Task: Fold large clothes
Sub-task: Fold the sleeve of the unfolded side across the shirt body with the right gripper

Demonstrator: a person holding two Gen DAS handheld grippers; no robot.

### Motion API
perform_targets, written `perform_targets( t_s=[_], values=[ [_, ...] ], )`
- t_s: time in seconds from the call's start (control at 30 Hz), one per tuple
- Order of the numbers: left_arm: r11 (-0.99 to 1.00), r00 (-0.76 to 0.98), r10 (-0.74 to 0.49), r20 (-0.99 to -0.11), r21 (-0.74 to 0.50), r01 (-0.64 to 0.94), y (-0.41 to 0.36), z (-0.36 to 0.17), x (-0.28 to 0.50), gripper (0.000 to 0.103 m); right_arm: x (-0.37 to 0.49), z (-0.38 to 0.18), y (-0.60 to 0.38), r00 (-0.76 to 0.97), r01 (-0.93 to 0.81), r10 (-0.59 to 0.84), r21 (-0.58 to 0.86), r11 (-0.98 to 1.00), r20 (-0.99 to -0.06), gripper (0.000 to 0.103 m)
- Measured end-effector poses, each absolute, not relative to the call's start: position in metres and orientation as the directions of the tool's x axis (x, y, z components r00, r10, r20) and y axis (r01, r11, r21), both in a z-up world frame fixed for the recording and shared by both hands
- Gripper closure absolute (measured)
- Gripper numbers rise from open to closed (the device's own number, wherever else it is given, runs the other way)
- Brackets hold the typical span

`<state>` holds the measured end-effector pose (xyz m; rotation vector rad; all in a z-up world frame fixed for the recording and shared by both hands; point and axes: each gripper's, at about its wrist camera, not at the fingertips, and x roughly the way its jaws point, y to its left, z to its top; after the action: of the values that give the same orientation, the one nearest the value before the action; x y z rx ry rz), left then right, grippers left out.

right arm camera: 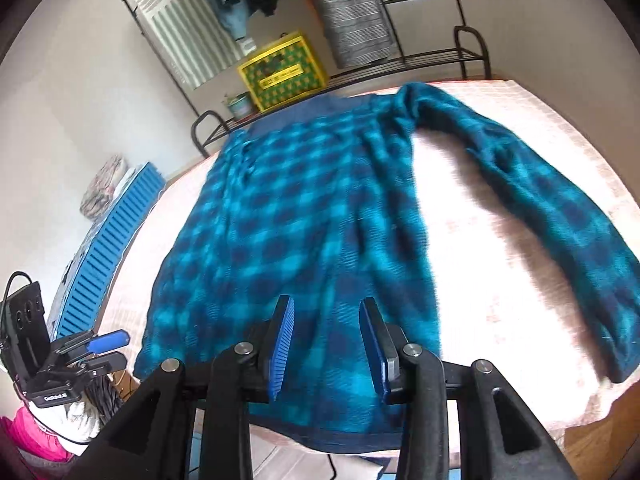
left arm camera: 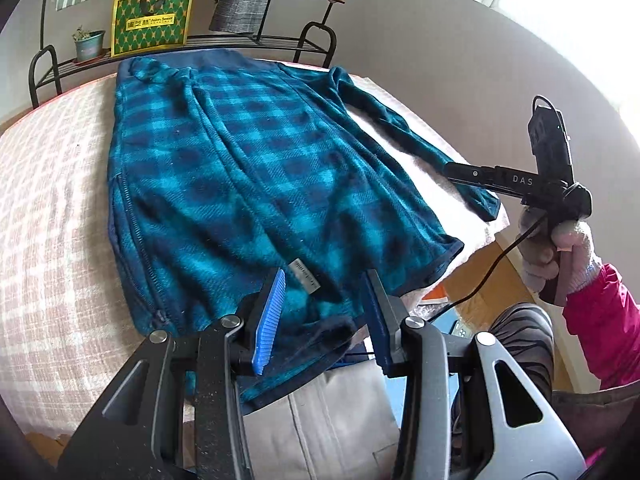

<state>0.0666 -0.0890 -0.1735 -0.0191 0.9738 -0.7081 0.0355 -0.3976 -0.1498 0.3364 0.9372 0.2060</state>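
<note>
One plaid jacket point(left arm camera: 248, 168) lies lengthwise, collar away, hem nearest.

The jacket point(left arm camera: 240, 168) lies spread on the counter point(left arm camera: 52, 200) ahead of both grippers' jaws, one sleeve point(right arm camera: 540, 216) stretched out to their right, with a rack point(left arm camera: 248, 40) holding a box point(left arm camera: 150, 20) behind it.

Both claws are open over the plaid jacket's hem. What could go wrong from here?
1. The near hem droops off the table edge, so the plaid jacket may slide toward you.
2. The right sleeve lies spread apart and could trail during folding.
3. The left claw might pinch only one layer.
</note>
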Motion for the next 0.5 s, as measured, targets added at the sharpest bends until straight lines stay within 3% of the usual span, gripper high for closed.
perform_targets(
  t_s=[0.1,0.3,0.5],
  values=[
    [0.773,0.339,-0.574,-0.745,-0.357,0.524,-0.103,-0.168,0.07,0.063,0.033,-0.149,-0.429,0.601,0.021,0.279,0.363,0.931,-0.749,0.053],
    [0.775,0.353,-0.579,-0.735,-0.361,0.519,-0.123,-0.156,0.078,0.063,0.027,-0.144,-0.505,0.644,0.16,0.161,0.338,0.928,-0.748,0.053],
    [0.782,0.347,-0.575,-0.741,-0.373,0.499,-0.136,-0.155,0.086,0.063,0.023,-0.161,-0.582,0.628,0.296,0.052,0.301,0.907,-0.776,0.045]
  ],
)
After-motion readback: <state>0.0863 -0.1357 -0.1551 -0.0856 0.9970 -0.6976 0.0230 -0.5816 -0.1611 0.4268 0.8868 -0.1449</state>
